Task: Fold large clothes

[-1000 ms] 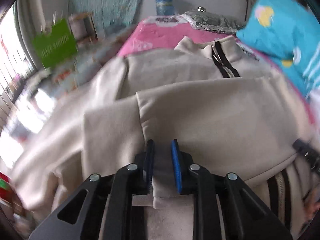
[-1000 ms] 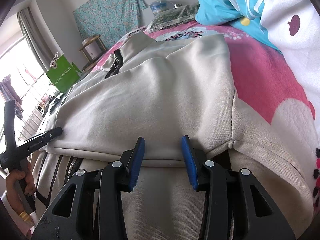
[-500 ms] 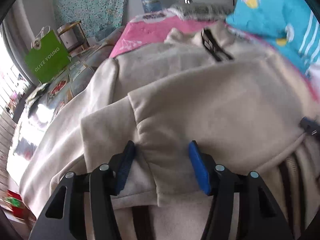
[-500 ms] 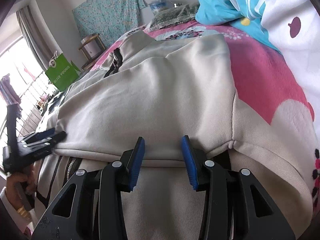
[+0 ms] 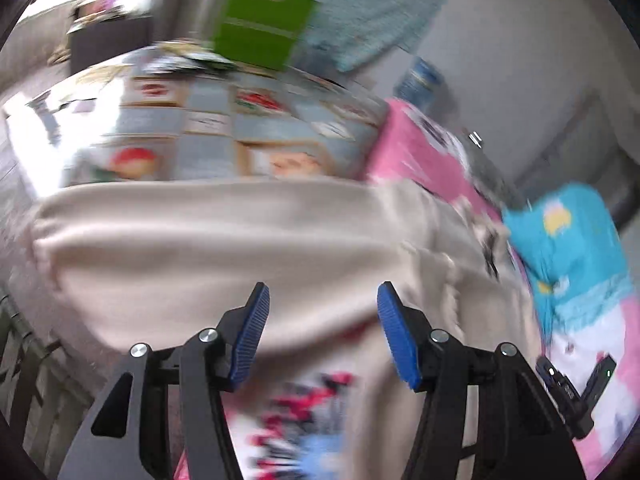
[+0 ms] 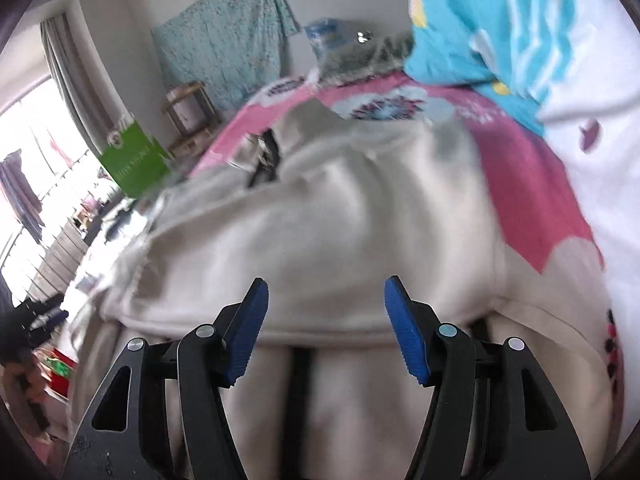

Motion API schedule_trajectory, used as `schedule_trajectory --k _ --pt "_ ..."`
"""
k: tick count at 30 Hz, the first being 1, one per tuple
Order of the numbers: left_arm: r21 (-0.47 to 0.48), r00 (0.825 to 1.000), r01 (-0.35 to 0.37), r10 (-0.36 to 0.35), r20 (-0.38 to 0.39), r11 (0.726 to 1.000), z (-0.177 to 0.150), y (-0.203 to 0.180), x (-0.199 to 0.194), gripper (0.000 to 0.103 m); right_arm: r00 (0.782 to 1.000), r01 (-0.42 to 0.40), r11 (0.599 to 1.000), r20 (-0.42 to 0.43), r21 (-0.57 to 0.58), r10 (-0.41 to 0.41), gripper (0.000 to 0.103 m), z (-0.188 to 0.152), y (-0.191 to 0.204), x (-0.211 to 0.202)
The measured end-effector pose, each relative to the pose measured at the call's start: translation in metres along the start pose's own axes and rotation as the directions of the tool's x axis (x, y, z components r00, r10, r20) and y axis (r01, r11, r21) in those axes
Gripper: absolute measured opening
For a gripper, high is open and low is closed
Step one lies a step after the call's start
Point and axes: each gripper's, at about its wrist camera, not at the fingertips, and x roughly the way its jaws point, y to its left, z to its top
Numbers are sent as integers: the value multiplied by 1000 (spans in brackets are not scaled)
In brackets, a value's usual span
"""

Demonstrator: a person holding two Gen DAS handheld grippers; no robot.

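Observation:
A large beige zip jacket [image 6: 328, 208] lies on the pink bed cover [image 6: 532, 184], its lower part folded up over its body and its black zip [image 6: 264, 160] showing near the collar. My right gripper [image 6: 327, 280] hovers just above the folded edge. Its jaws are opening, the fold lies under the gap, and neither pad presses on it. The left wrist view is blurred and tilted. My left gripper [image 5: 322, 286] stands open above a smooth stretch of the jacket [image 5: 208, 248], holding nothing.
A blue printed quilt [image 6: 480, 28] is piled at the bed's far right. A green paper bag [image 6: 134, 164] and a small wooden stand [image 6: 188, 112] stand on the floor to the left. A patterned floor mat [image 5: 200, 120] lies beyond the bed edge.
The left gripper let go of the beige cuff, opened, then swung left and rolled. The right gripper opened wider and rose a little off the folded edge.

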Motion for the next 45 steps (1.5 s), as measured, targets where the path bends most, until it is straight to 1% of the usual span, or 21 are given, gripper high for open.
schedule_trajectory --k 3,6,8,9,12,15,17,18,19,20,22,24,28,30,32,33,36,38,40,42,45 --pt "-119 998 -36 41 43 992 15 45 -14 57 997 -50 998 -59 -45 47 66 12 34 20" --pt "-421 997 27 8 81 907 18 123 -24 60 995 -73 989 -80 -132 63 67 18 70 35" --pt "-575 997 44 0 76 817 8 167 -24 60 991 -110 978 -96 -178 94 67 21 95 44" --pt "-596 997 39 7 75 802 5 176 -24 60 989 -125 972 -105 -198 106 67 20 108 48" --pt "-602 993 -40 97 63 797 -8 197 -26 63 981 -171 945 -136 -280 137 67 20 149 64" --pt "-607 996 -37 81 45 794 -16 224 -5 80 977 -191 916 -155 -352 144 67 18 188 80" --pt "-702 997 -35 72 23 711 -34 255 9 81 971 -215 908 -181 -360 157 67 18 207 90" --pt "-756 998 32 19 59 654 -45 267 13 82 965 -237 902 -197 -362 175 67 18 216 95" --pt "-817 990 140 -64 127 559 -61 279 21 85 959 -256 895 -212 -366 188 67 18 225 99" --pt "-840 982 187 -103 157 509 -69 285 28 90 954 -274 884 -226 -379 199 67 17 235 104" --pt "-872 956 288 -167 241 396 -88 295 42 92 954 -276 862 -228 -425 193 67 11 252 111" --pt "-874 931 357 -194 308 328 -97 300 47 93 956 -268 850 -236 -453 176 67 4 260 119" --pt "-847 849 508 -259 461 157 -110 301 62 93 951 -263 850 -273 -457 147 68 -8 265 135" --pt "-837 849 515 -247 468 185 -108 298 60 77 954 -254 850 -266 -461 140 68 -12 264 138" --pt "-840 882 470 -180 435 272 -101 295 43 48 956 -253 845 -255 -471 144 68 -14 265 137" --pt "-842 898 439 -155 411 313 -97 292 33 44 957 -250 842 -253 -477 141 68 -14 266 137" --pt "-837 901 434 -144 410 334 -90 289 15 32 961 -241 835 -243 -495 133 68 -16 267 136" --pt "-833 919 388 -92 384 395 -82 279 -1 19 961 -242 835 -241 -494 136 68 -16 267 138" --pt "-801 942 285 0 336 526 -64 258 -23 15 962 -239 835 -237 -496 135 68 -17 268 139" --pt "-695 943 131 127 307 707 -39 223 -47 15 964 -234 832 -233 -502 130 68 -17 269 138" --pt "-472 888 -115 304 346 874 -6 154 -79 15 964 -230 840 -232 -492 128 68 -15 268 136"
